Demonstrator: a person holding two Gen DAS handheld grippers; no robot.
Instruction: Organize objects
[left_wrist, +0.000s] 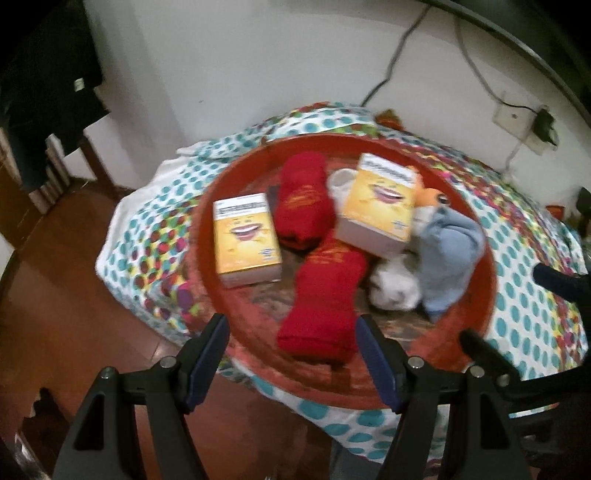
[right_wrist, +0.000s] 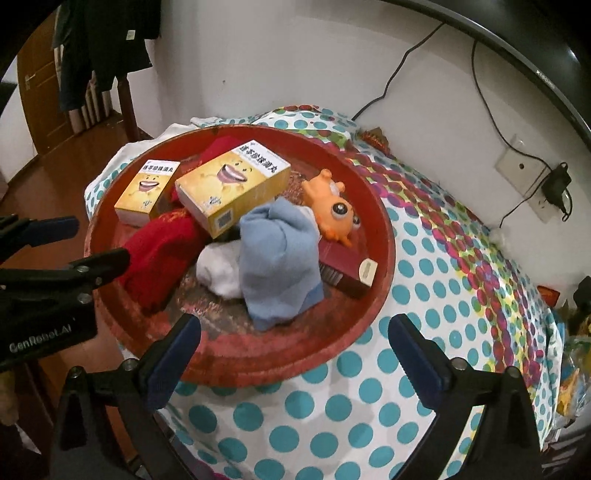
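A round red tray (left_wrist: 236, 328) (right_wrist: 380, 229) sits on a dotted cloth. In it lie two yellow boxes (left_wrist: 246, 240) (left_wrist: 376, 201), two rolled red cloths (left_wrist: 303, 199) (left_wrist: 321, 306), a white sock ball (left_wrist: 395, 291), a blue sock bundle (right_wrist: 277, 258), an orange toy (right_wrist: 332, 206) and a dark red box (right_wrist: 347, 266). My left gripper (left_wrist: 291, 354) is open and empty, hovering over the tray's near rim by the nearer red cloth. My right gripper (right_wrist: 295, 354) is open and empty above the tray's near edge, in front of the blue bundle.
The dotted cloth (right_wrist: 443, 295) covers a small table against a white wall with a socket and plug (right_wrist: 554, 184) and cables. Wooden floor (left_wrist: 55, 277) lies to the left. Dark clothes (right_wrist: 103, 48) hang at the far left. Clutter sits at the right edge.
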